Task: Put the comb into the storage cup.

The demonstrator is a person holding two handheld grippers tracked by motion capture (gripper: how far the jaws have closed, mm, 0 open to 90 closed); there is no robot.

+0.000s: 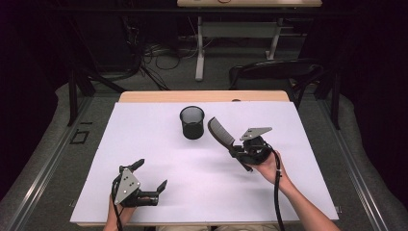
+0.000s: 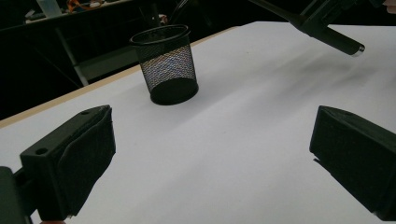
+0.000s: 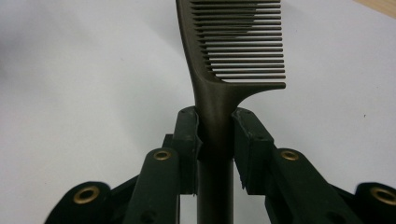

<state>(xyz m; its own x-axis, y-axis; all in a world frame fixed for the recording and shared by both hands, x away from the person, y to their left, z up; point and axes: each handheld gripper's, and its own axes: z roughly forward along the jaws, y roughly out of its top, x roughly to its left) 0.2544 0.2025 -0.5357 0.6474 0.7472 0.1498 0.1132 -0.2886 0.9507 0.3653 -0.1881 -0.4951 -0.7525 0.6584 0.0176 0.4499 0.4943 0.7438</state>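
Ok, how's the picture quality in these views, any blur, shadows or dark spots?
High view: even light on the white table, surroundings dark, faint shadow under the comb. Left gripper view: the mesh cup is fairly sharp, the near pads are soft, and a smeared shadow lies under the comb handle. Right gripper view: comb teeth crisp, slightly blurred towards the top edge.

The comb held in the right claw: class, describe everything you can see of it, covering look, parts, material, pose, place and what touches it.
The dark, matt, plastic-looking comb has a straight round handle and one row of fine parallel teeth along one side of its spine. The right claw is shut on the handle just below the teeth, one pad on each side. In the high view the comb is held above the white table sheet, toothed end slanting up toward the black wire-mesh cup, beside it and apart from it.
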